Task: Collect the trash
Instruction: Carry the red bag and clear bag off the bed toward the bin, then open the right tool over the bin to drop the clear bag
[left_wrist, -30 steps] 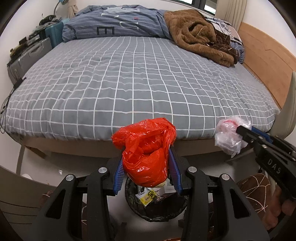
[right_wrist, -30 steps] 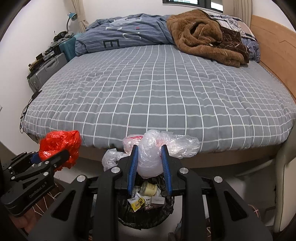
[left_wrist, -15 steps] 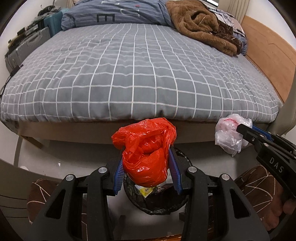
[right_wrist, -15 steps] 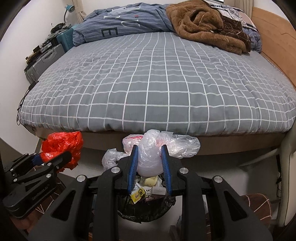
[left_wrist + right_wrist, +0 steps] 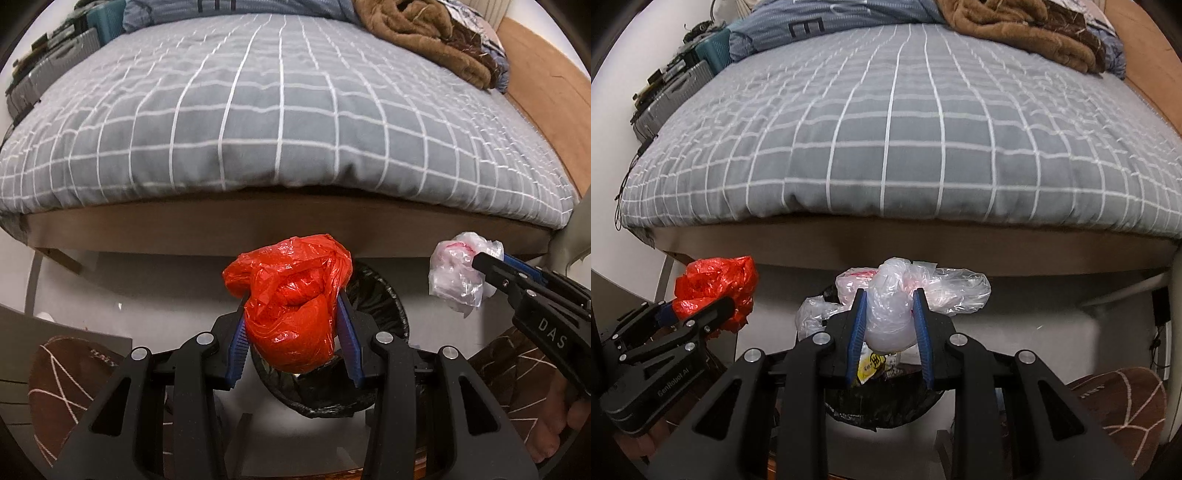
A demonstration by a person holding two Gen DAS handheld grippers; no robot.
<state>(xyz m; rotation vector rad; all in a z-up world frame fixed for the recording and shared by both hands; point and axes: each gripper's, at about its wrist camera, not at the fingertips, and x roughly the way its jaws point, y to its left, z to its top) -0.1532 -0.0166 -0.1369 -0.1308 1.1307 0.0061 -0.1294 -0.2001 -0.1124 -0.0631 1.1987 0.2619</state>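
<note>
Grippers tilt steeply down over bin (image 5: pixel 384 306), jaws clamping red bag (image 5: pixel 291 310) and clear bag (image 5: pixel 890 314).

Red bag (image 5: pixel 291 306); clear bag (image 5: pixel 890 314); grey white-checked bedspread (image 5: pixel 280 110); black bin liner (image 5: pixel 384 299).

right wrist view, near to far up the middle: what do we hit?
Trash bin → clear plastic bag shut in the right gripper → bed frame → checked grey sheet → brown blanket at the far end.
</note>
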